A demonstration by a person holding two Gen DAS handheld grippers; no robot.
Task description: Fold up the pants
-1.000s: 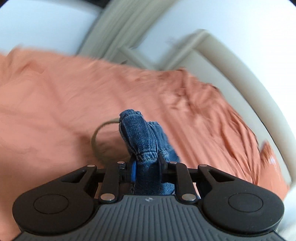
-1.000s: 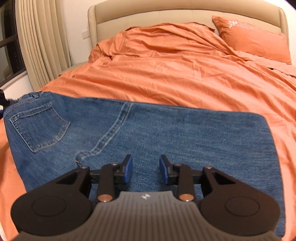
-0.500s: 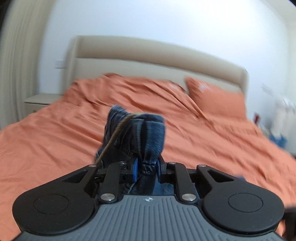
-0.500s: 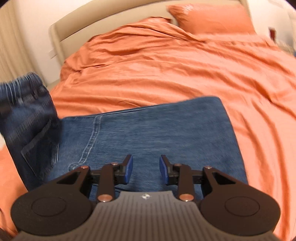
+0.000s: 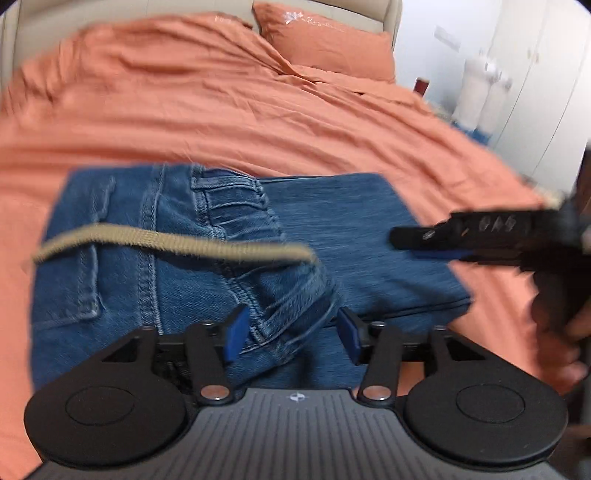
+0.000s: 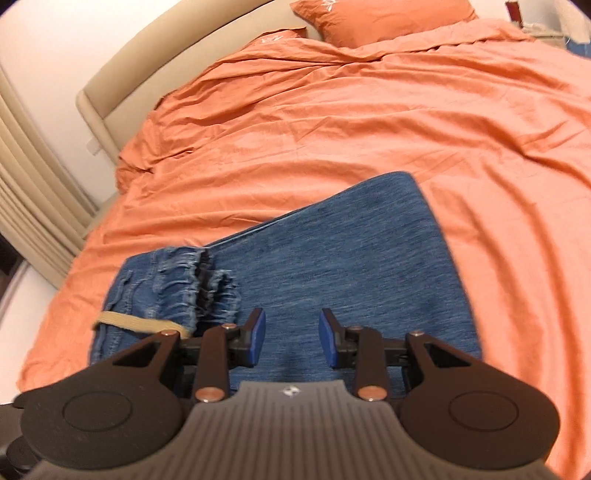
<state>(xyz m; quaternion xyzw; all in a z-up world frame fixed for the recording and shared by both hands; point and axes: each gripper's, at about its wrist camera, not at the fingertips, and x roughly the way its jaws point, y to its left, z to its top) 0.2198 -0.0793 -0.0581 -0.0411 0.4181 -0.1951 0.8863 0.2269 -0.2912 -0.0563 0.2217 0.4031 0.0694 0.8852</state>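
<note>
Left hand-held gripper [image 5: 291,334]: jaws just opened wide, straddling the elastic waistband [image 5: 236,206] of the blue jeans [image 5: 354,236]; blue pads clear of the denim, nothing gripped.
Right hand-held gripper [image 6: 291,338]: jaws narrowly apart, empty, hovering over the right half of the jeans.
Jeans: on the near part of the bed, waist end laid over toward the right onto the folded legs; top layer skewed and bunched along the gathered waistband.
Tan drawstring [image 5: 173,245]: loose across the upper layer, left of the waistband.
Orange duvet [image 6: 369,122], matching pillow [image 6: 384,14]: far side, well apart from the jeans.
Step in hand, judged: release after the fold-over.
Next move, judged: withdrawal of the left jaws, then squaring and flattening of the top layer.
</note>
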